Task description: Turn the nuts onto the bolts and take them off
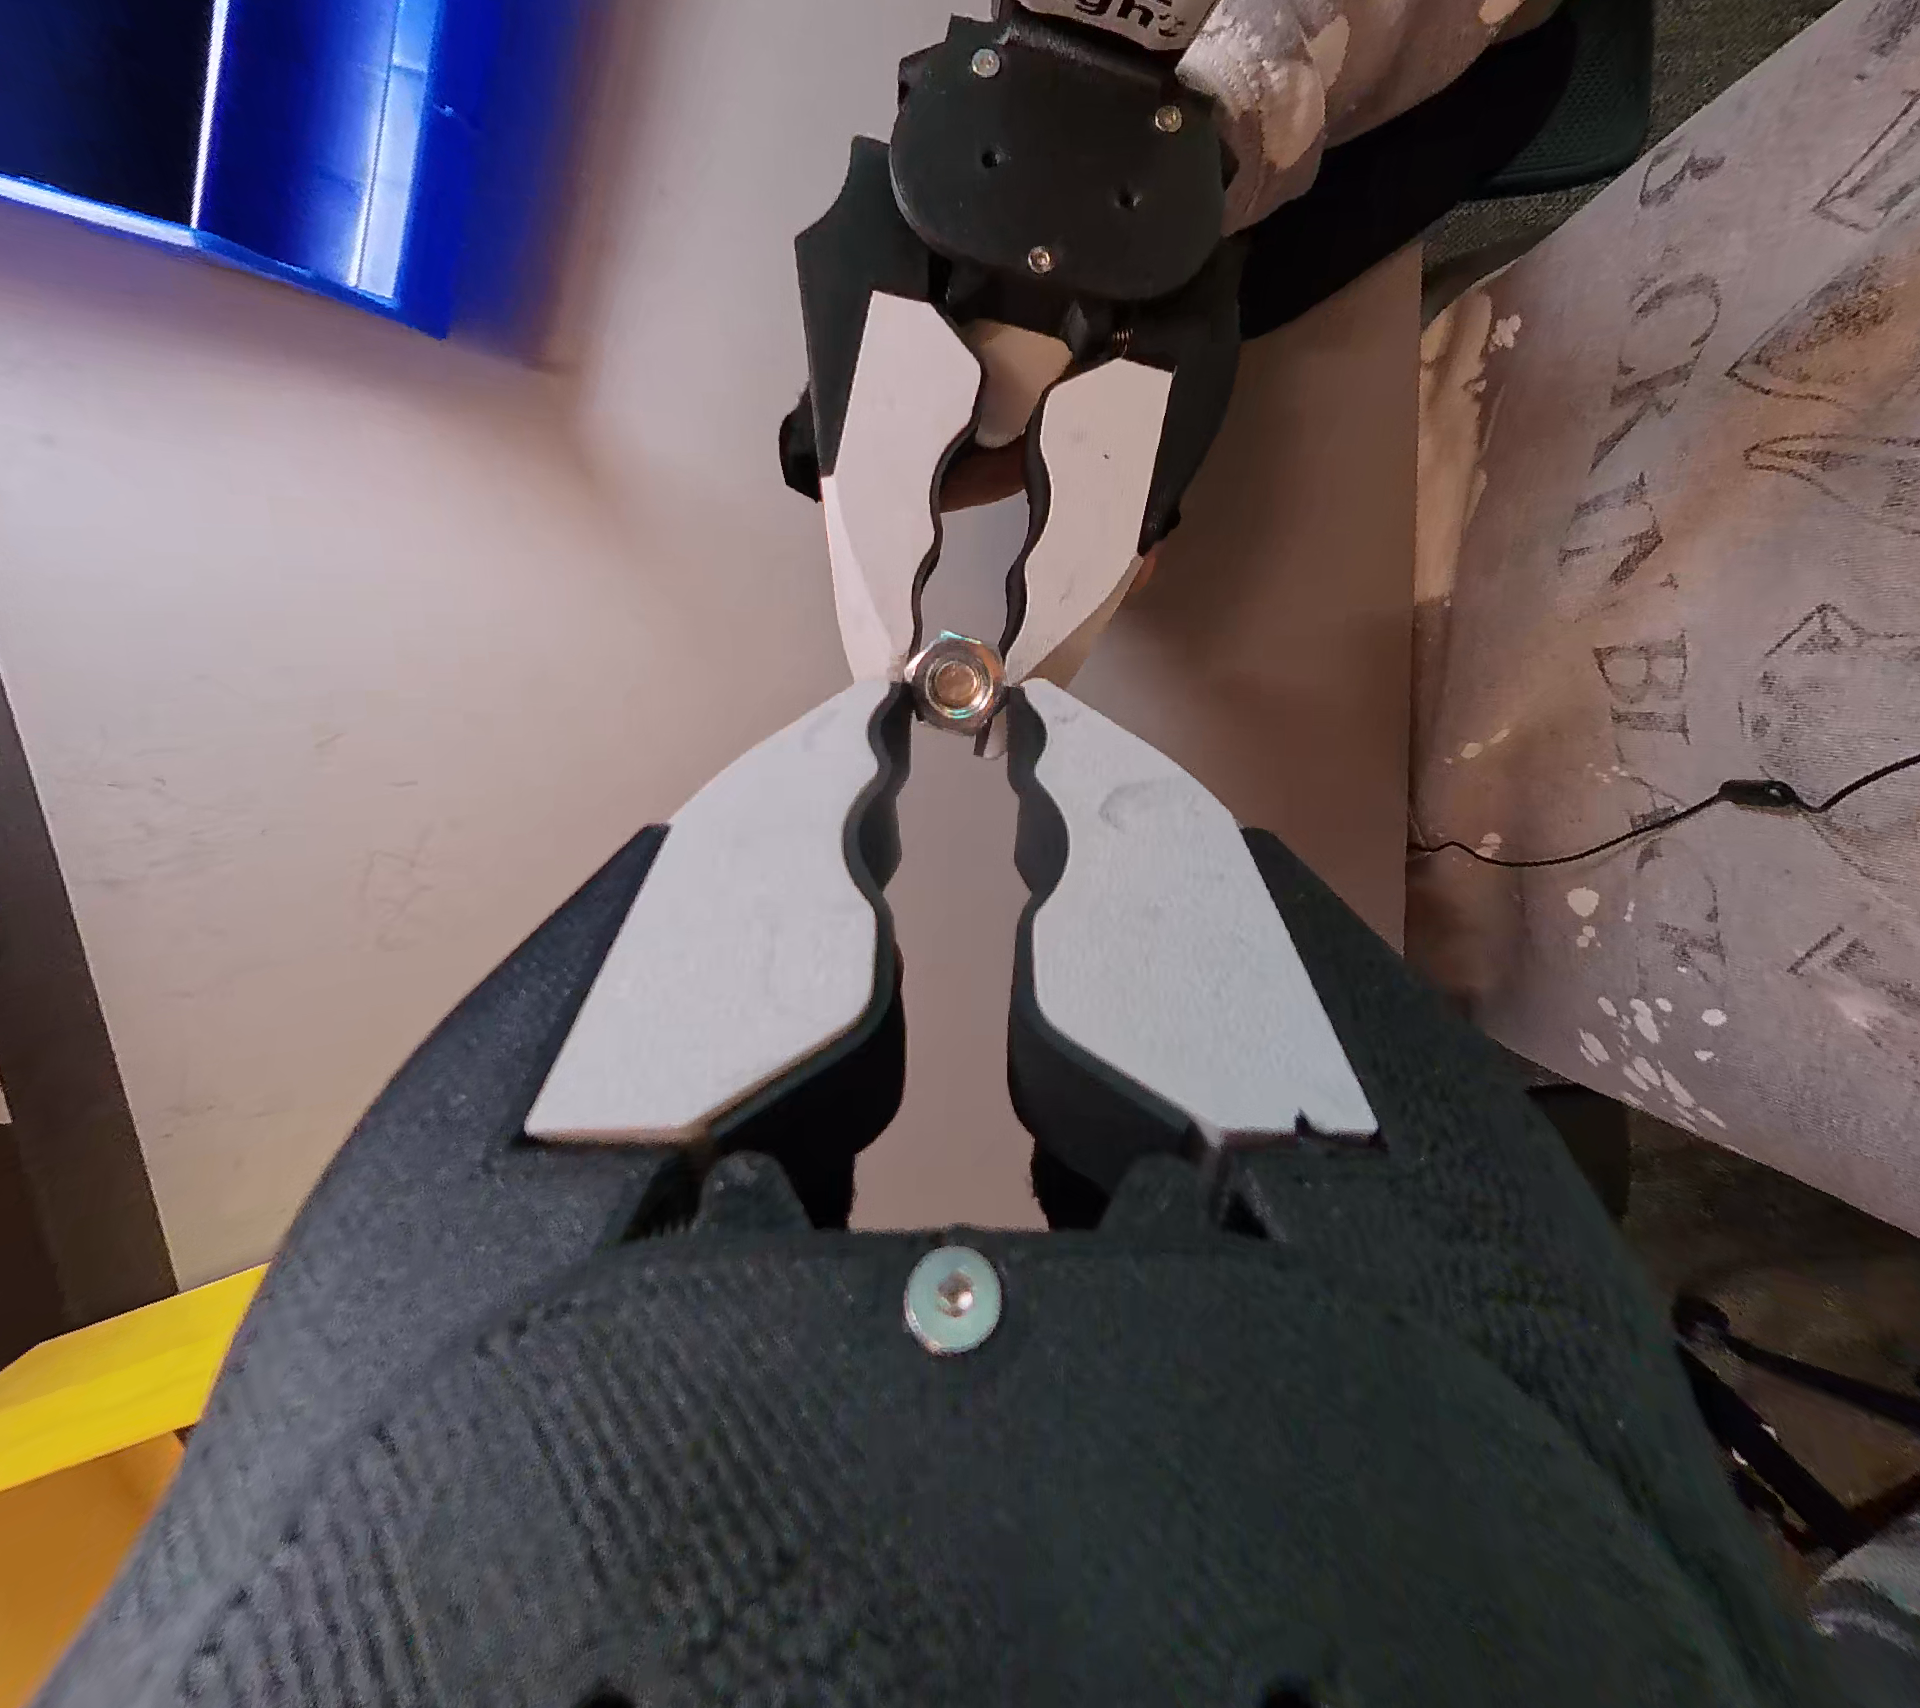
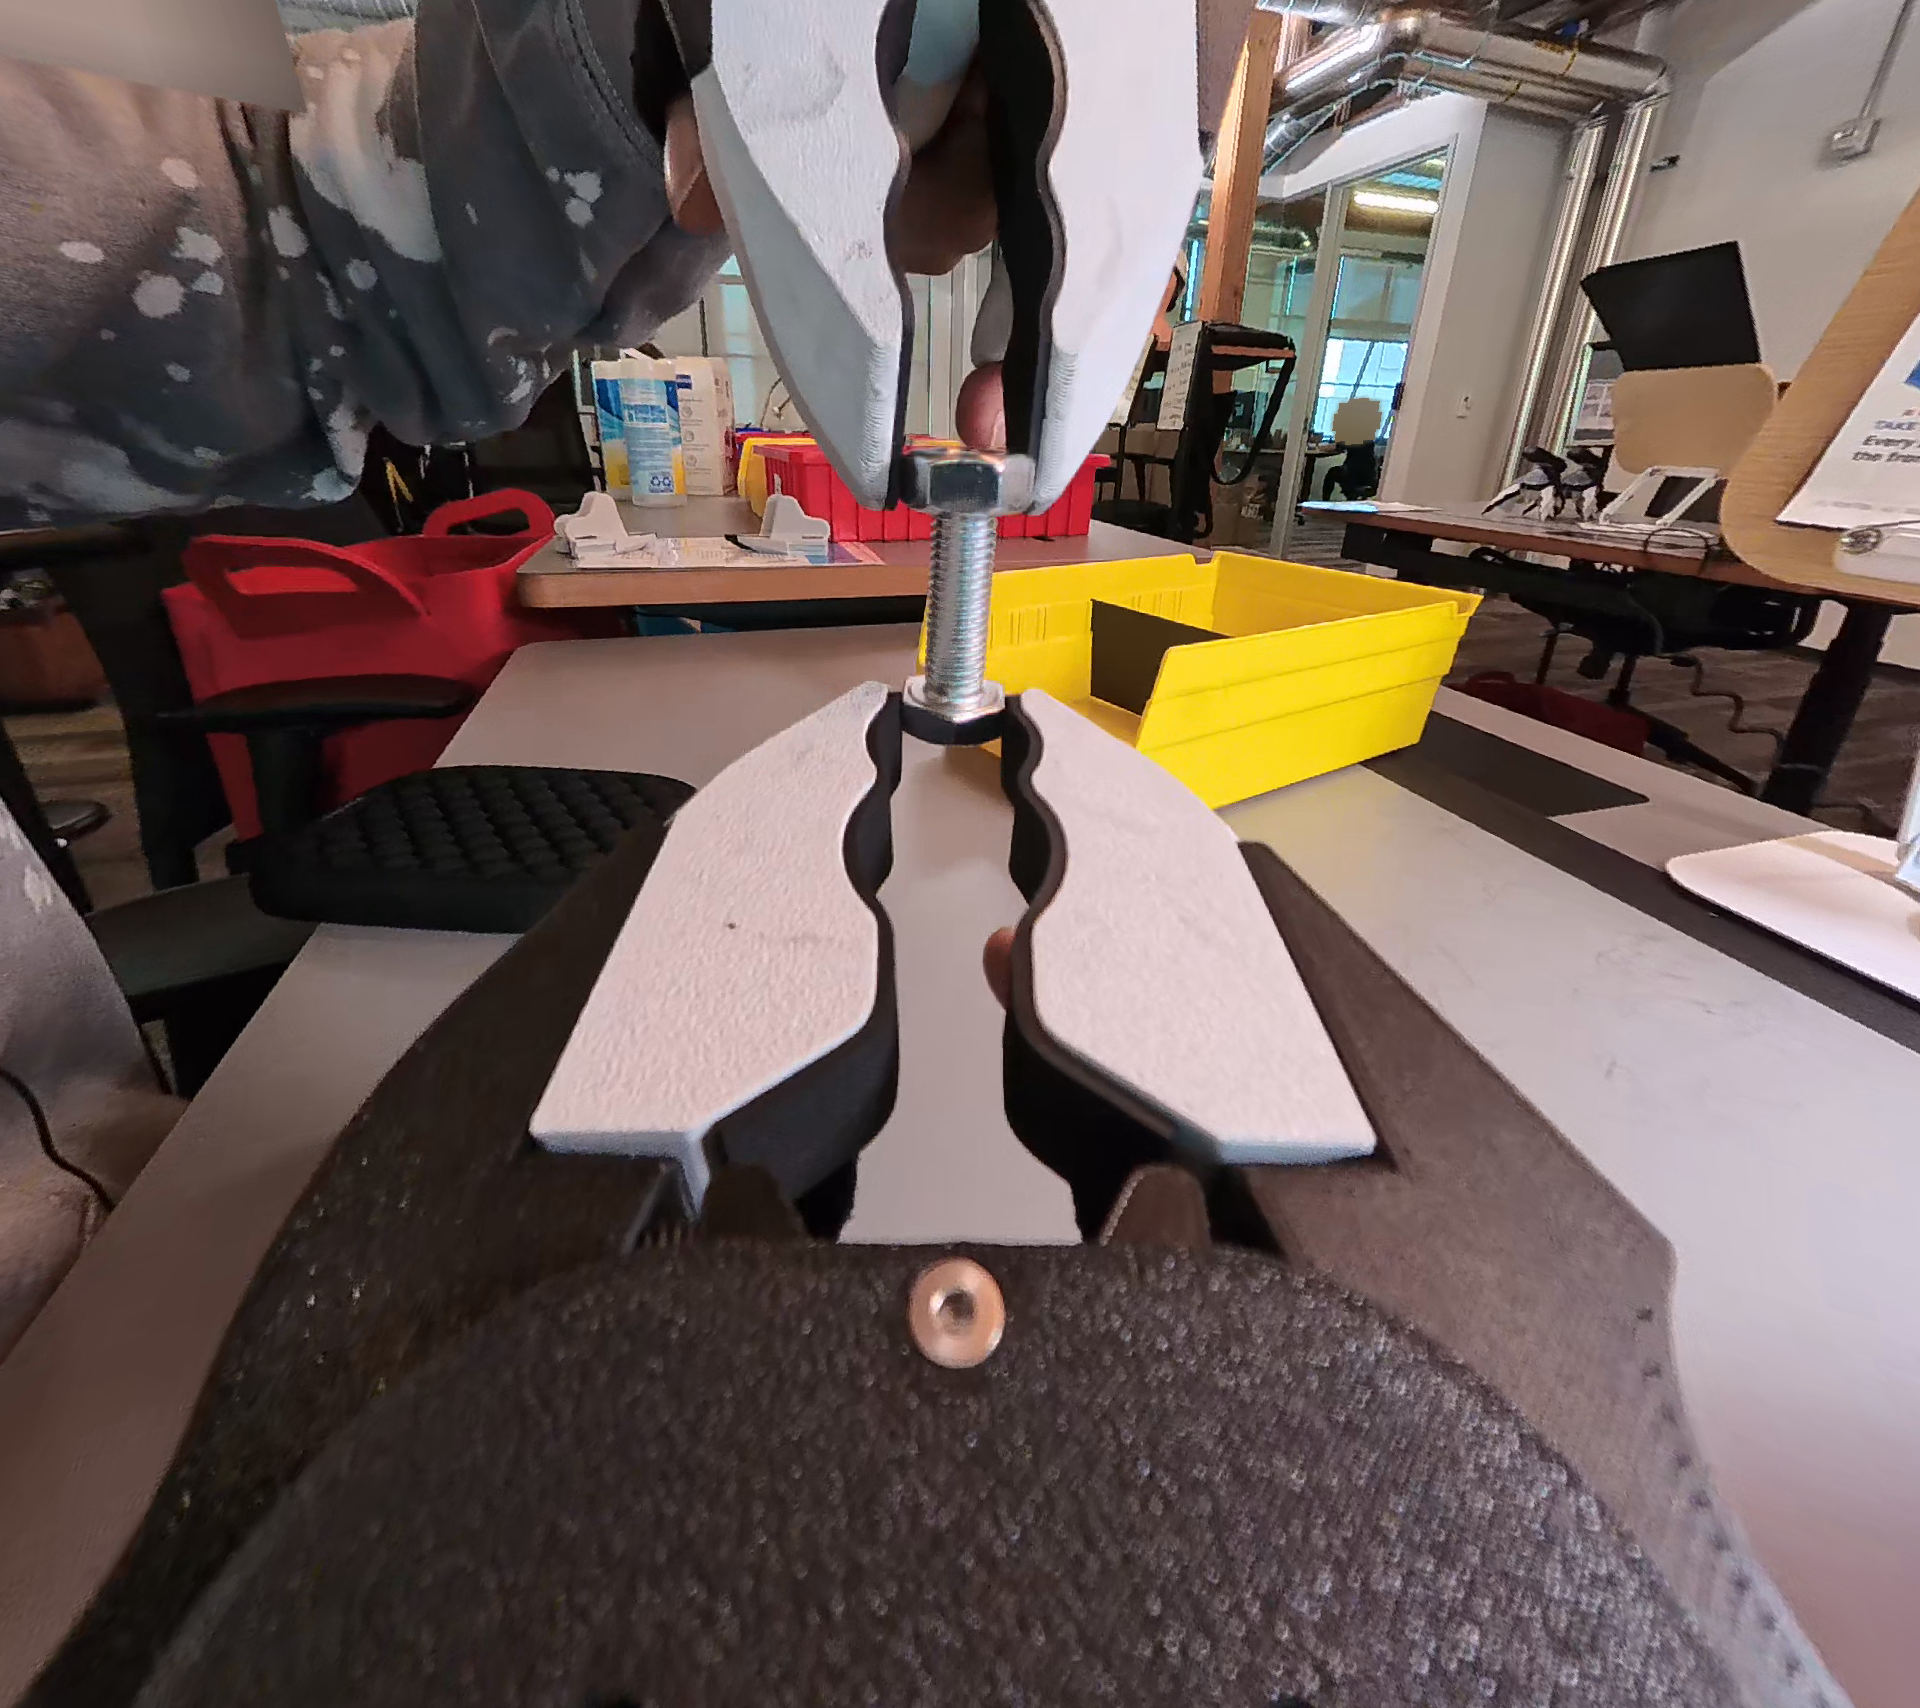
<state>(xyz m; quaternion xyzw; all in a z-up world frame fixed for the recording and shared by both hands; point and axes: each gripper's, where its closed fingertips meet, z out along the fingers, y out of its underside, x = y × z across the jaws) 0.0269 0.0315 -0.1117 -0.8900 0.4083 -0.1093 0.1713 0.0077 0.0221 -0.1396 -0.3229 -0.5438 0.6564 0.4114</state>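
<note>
table (image 2: 1558, 1087): grey top; seen from above in left wrist view only.
yellow bin (image 2: 1247, 671): right wrist view, 1 o'clock behind the bolt.
left gripper (image 2: 961, 479): pinches bolt head, coming down from 12 o'clock.
right gripper (image 2: 951, 718): tips clamp the nut.
bolt (image 2: 958, 619): upright; thread visible only in right wrist view.
nut (image 2: 951, 716): at bolt's lower end; left wrist view shows only the head end-on.

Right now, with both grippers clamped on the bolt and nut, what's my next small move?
Probably twist the right gripper around the silver threaded bolt, holding the left gripper steady on its hex head. The silver hex nut sits at the thread's far end, both grips closed; which direction I cannot tell.
</note>
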